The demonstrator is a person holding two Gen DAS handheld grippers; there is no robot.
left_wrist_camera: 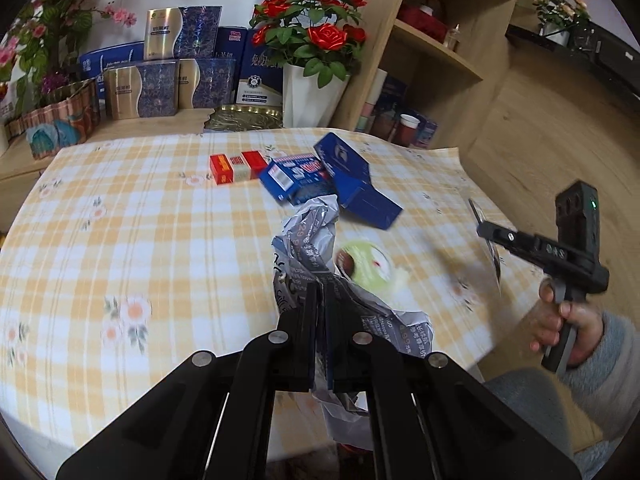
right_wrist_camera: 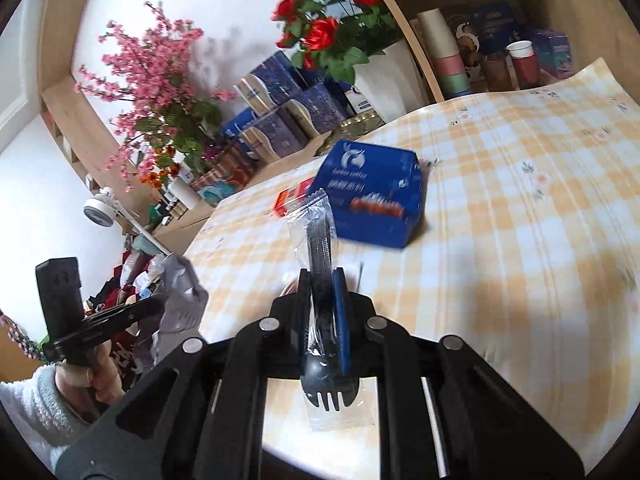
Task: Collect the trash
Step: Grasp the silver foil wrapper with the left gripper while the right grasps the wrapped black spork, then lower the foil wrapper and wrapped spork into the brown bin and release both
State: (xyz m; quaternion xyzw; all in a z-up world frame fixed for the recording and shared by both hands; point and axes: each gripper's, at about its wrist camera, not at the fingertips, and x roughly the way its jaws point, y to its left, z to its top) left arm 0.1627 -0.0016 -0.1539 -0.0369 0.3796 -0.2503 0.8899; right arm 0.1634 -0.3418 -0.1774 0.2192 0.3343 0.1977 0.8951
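A checked yellow-and-white tablecloth (left_wrist_camera: 140,240) with small flower prints covers the table, and behind it a wooden shelf unit (left_wrist_camera: 436,52) holds cups and boxes, with a white pot of red roses (left_wrist_camera: 312,40) and a spray of pink blossoms (right_wrist_camera: 148,80) against the pale wall. Stacked blue and gold gift boxes (left_wrist_camera: 168,72) stand along the table's far edge. Just ahead of the left gripper (left_wrist_camera: 320,292) lie a dark blue carton (left_wrist_camera: 356,184), a smaller blue box (left_wrist_camera: 296,176) touching it, and a red and white box (left_wrist_camera: 238,166) beside that; a greenish round lid (left_wrist_camera: 368,264), blurred, sits near the fingertips on their right. The left gripper tilts downward, its jaws clamped tight on crumpled grey printed paper (left_wrist_camera: 312,240), which bulges above and below the fingers. The right gripper (right_wrist_camera: 324,284), held in a hand (left_wrist_camera: 560,320) with a grey fleecy sleeve, stands off to the left one's right, pinching a clear packet holding a black plastic fork (right_wrist_camera: 320,240), prongs toward the camera.
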